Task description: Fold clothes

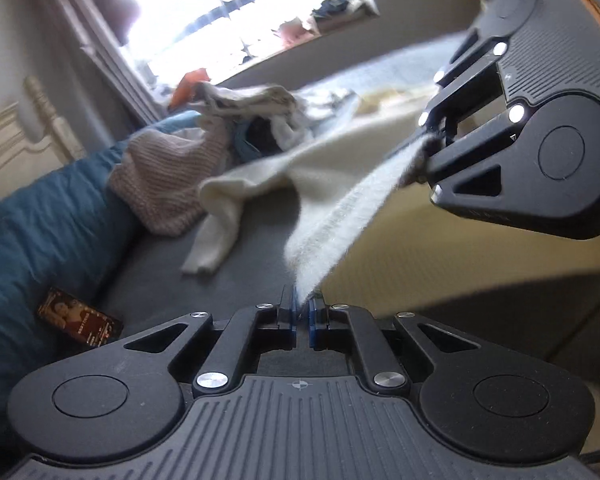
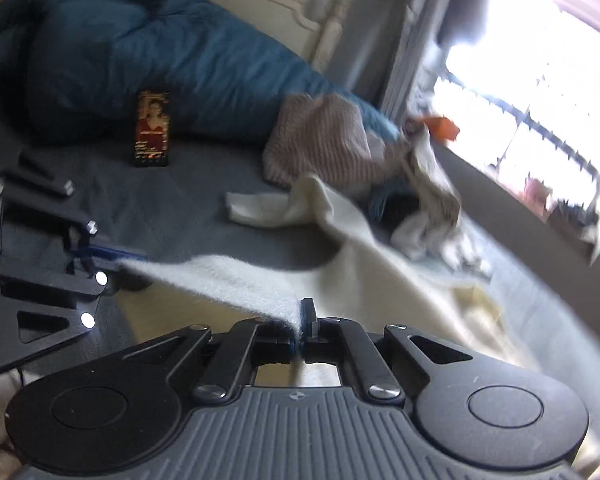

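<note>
Left wrist view looks across a bed [image 1: 228, 264] covered by a grey sheet, with a bright window [image 1: 236, 12] at 12 o'clock and a carved cream headboard [image 1: 16, 136] at 9 o'clock. A bulky teal duvet [image 1: 32, 232] lies bunched along the headboard side, closing off that edge; in the right wrist view it fills the frame from 10 to 12 o'clock [image 2: 148, 56]. Bare grey sheet lies open between the duvet and the stretched garment, the widest open room on the bed.

Next in size, a cream sweater [image 1: 340, 184] is lifted off the bed by its ribbed hem. That hem runs taut as a straight band between the two tools, its long axis going from 6 o'clock up toward 2 o'clock in the left wrist view. The body sags toward the mattress, and one sleeve [image 1: 216, 232] trails onto the sheet, its cuff pointing toward 7 o'clock.

A heap of other clothes [image 1: 256, 120] sits near the window edge, with a pink knit piece [image 1: 168, 184] leaning against the duvet.

The right hand-held gripper [image 1: 430, 146] is clenched on the far end of the hem, and the left hand-held gripper [image 1: 302, 314] is clamped on the near end, blue pads pressed together over the cloth.

A small dark phone [image 1: 80, 322] with a lit screen lies on the sheet just beside the duvet, at 8 o'clock, well apart from the sweater.
</note>
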The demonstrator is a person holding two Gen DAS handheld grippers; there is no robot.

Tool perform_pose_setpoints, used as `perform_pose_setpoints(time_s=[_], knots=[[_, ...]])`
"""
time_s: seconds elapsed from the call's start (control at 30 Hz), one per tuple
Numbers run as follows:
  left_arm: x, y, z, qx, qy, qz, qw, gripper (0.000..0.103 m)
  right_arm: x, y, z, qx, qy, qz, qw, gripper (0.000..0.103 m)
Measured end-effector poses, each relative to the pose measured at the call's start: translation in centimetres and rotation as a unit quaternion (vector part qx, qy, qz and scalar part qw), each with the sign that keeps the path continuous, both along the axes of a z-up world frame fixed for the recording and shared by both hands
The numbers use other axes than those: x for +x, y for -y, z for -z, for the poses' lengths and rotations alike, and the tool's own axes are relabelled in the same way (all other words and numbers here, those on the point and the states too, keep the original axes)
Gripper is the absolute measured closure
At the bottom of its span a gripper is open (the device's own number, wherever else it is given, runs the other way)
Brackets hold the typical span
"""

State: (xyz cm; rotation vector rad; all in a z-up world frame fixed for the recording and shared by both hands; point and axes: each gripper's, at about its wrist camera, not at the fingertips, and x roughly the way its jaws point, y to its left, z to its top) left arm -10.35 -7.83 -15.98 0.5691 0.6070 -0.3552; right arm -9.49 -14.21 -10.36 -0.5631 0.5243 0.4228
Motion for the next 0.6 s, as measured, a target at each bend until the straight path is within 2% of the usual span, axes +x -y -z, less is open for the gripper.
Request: perform_pose_setpoints(time_s=[0.03, 0.07, 0.13, 0.17, 0.27, 0.37, 0.47, 0.6], knots=[[0.0, -0.1, 0.9, 0.011, -0.013, 0.008, 0.9998, 0.098, 0.0, -0.4, 1.3, -0.025, -0.033, -0.019, 0.999, 0.101], [0.2, -0.6, 1.9, 0.007, -0.037, 0.008, 0.9993, 0.098, 0.2, -0.7, 2.9, -0.045, -0.074, -0.031, 0.996, 0.101], [0.5, -1.5, 3.6, 0.004, -0.067, 0.012, 0.9977, 0.098, 0.3, -1.4, 5.9, -0.068, -0.156, -0.053, 0.984, 0.101], [0.4, -1.7, 4.0, 0.008, -0.067, 0.020, 0.9975, 0.098, 0.1, -1.7, 7.0, -0.080, -0.178, -0.063, 0.979, 0.101], [0.6, -2.2, 4.8, 0.004, -0.084, 0.035, 0.9959, 0.098, 0.0, -2.4, 8.3, -0.101, -0.199, -0.067, 0.972, 0.101], [2.1, -3.0, 5.3, -0.040, -0.129, 0.024, 0.9906, 0.098, 1.6, -1.9, 9.8, -0.073, -0.257, -0.037, 0.963, 0.101], [3.0, -3.8, 5.8, -0.065, -0.164, 0.020, 0.9842, 0.098, 3.4, -0.3, 10.5, -0.011, -0.307, -0.015, 0.952, 0.100], [4.0, -5.8, 6.3, -0.118, -0.231, 0.001, 0.9658, 0.096, 4.3, 1.7, 10.3, 0.053, -0.353, -0.003, 0.934, 0.098]])
